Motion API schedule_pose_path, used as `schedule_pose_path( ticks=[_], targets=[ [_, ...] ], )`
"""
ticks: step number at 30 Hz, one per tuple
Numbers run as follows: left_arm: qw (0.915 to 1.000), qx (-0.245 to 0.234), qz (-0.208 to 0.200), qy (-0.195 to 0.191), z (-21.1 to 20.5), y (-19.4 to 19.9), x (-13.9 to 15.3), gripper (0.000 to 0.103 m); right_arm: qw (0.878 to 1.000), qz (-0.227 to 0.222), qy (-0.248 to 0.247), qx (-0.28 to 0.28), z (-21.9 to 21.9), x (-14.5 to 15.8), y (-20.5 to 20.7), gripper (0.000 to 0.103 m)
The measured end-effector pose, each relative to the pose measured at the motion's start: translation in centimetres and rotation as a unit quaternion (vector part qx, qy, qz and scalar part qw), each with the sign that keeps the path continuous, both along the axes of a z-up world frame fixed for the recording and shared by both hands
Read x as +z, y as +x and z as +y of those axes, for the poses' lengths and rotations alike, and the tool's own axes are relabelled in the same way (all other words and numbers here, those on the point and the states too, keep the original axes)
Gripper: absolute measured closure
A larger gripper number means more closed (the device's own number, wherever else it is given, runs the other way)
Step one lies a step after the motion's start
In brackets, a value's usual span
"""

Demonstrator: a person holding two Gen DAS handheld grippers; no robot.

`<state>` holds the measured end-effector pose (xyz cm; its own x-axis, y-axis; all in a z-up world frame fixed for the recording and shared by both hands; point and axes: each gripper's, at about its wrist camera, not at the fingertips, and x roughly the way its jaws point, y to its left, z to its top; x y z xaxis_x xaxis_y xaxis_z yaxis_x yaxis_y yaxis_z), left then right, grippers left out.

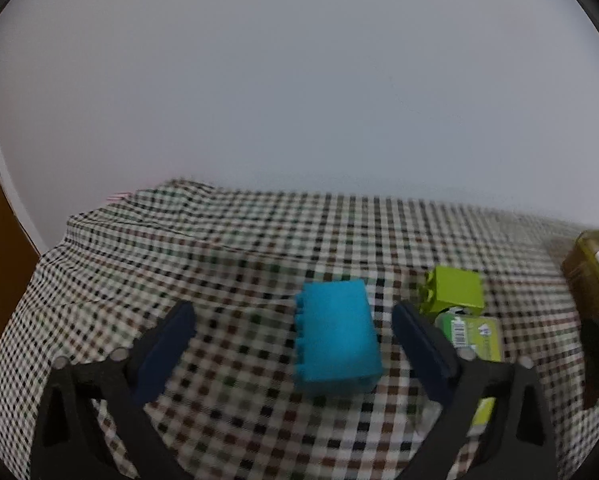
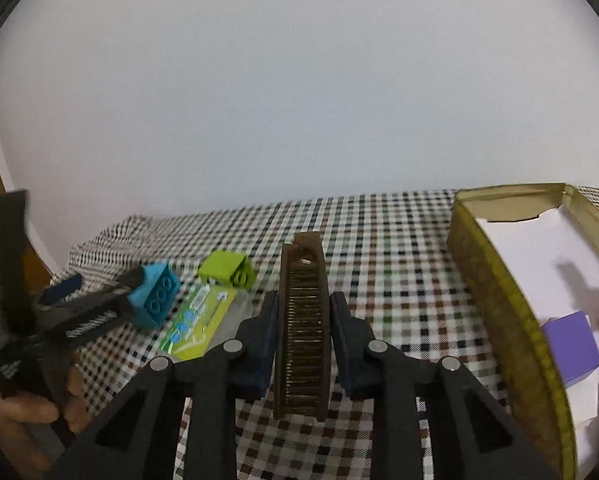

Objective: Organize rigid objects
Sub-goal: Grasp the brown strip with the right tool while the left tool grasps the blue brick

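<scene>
The right gripper [image 2: 304,312] is pinching a brown comb [image 2: 304,320] between its pads, the comb pointing forward over the checked desk cloth [image 2: 379,240]. Just right of the comb stands the open gold tin [image 2: 499,304], lined with white card and already holding a purple block [image 2: 571,344] and something red at its far edge. The likeliest trouble here is the comb's long free end catching the tin's near wall as it swings across, which could twist it in the pads or nudge the tin.

The left gripper [image 1: 293,320] is spread wide around a blue toy brick [image 1: 335,340], neither pad touching it yet. The brick sits off-centre, nearer the right-hand pad, so closing may shove it sideways rather than clamp it. Just right of the brick lie a green toy brick [image 1: 455,290] and a flat green packet [image 1: 475,336]; the outer finger could catch on them.
</scene>
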<state>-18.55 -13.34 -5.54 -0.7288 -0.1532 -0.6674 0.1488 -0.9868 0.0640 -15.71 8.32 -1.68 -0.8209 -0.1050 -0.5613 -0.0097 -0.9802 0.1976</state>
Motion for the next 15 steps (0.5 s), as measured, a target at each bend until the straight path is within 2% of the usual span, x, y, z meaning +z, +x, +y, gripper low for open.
schedule_pose_path(
  ticks=[2, 4, 7, 9, 10, 11, 12, 15],
  targets=[
    [0.9996, 0.000, -0.027, 0.002, 0.1, -1.2, -0.7, 0.022, 1.000, 0.000, -0.003, -0.002, 0.3, 0.1, 0.0, 0.075],
    [0.9983, 0.010, -0.056, 0.014, -0.4, -2.3, -1.5, 0.028, 1.000, -0.001, -0.004, -0.002, 0.4, 0.0, -0.3, 0.075],
    [0.9952, 0.005, -0.083, 0.052, -1.3, -2.8, -2.7, 0.029, 1.000, -0.004, -0.001, -0.001, 0.2, -0.1, -0.4, 0.075],
    [0.9948, 0.004, -0.080, 0.062, -1.6, -2.8, -2.8, 0.031, 1.000, -0.005, 0.002, 0.002, 0.1, -0.2, -0.4, 0.075],
    [0.9951, 0.006, -0.080, 0.058, -1.6, -2.7, -2.9, 0.038, 1.000, -0.005, 0.002, 0.003, 0.6, 0.4, 0.3, 0.075],
    [0.9954, 0.006, -0.077, 0.056, -1.5, -2.5, -2.7, 0.055, 1.000, -0.005, 0.003, 0.005, 0.6, 0.3, 0.4, 0.075],
    [0.9956, 0.002, -0.073, 0.058, -1.5, -2.1, -2.5, 0.061, 1.000, -0.003, 0.003, 0.005, 0.4, 0.3, 0.3, 0.075],
    [0.9952, -0.002, -0.070, 0.068, -1.6, -1.3, -2.0, 0.061, 1.000, 0.005, 0.005, 0.007, 0.5, 0.4, 0.5, 0.075]
  ],
)
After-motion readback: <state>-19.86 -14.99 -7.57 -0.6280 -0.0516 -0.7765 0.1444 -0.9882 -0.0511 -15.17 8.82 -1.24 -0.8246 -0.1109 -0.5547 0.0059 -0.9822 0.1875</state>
